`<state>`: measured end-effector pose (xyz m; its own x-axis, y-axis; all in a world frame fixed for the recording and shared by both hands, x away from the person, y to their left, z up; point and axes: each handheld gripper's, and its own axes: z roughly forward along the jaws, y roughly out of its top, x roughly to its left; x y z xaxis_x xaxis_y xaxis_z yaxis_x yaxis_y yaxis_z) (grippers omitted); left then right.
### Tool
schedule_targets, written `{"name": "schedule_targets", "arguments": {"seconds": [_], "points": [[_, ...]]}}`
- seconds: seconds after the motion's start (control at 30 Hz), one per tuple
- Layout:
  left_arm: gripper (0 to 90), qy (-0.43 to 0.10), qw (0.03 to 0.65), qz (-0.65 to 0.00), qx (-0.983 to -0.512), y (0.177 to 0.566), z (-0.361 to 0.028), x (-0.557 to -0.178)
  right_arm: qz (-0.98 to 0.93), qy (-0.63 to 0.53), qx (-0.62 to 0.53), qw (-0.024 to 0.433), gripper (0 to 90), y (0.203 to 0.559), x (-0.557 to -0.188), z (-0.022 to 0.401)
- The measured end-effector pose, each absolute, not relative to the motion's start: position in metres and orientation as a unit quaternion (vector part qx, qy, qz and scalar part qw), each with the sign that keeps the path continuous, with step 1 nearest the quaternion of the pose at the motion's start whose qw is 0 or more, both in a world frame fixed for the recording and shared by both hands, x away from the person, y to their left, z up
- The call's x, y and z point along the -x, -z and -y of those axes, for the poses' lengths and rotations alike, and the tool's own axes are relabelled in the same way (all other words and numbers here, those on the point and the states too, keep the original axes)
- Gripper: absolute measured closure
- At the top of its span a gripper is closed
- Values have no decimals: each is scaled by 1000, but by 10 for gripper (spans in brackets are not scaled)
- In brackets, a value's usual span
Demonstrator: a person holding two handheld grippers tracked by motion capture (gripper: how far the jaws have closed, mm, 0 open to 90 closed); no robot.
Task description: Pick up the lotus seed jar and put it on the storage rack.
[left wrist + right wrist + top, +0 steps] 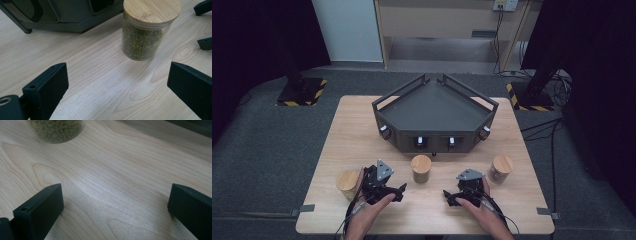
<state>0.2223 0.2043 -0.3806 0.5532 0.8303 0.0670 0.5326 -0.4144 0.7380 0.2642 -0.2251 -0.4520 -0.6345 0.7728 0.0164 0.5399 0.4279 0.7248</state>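
So far, we had grasped nothing: our left gripper (398, 191) and right gripper (448, 198) rested wide apart low in the high view, flanking the mung-bean jar (421, 168) at bench (357, 135) centre, below the empty grey tray (434, 107). The two outer jars' contents stayed hard to read.

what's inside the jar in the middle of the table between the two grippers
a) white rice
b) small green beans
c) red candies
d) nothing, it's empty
b: the left gripper view shows the middle jar packed with small green beans under its wooden lid, standing on the table.
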Motion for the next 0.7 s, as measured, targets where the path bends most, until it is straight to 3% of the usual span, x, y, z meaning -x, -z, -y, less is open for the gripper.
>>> {"name": "schedule_targets", "arguments": {"seconds": [0.7], "points": [[23,-238,359,-424,-797,358,-234,-212,-829,-360,-396,162,5,452,-264,225]]}}
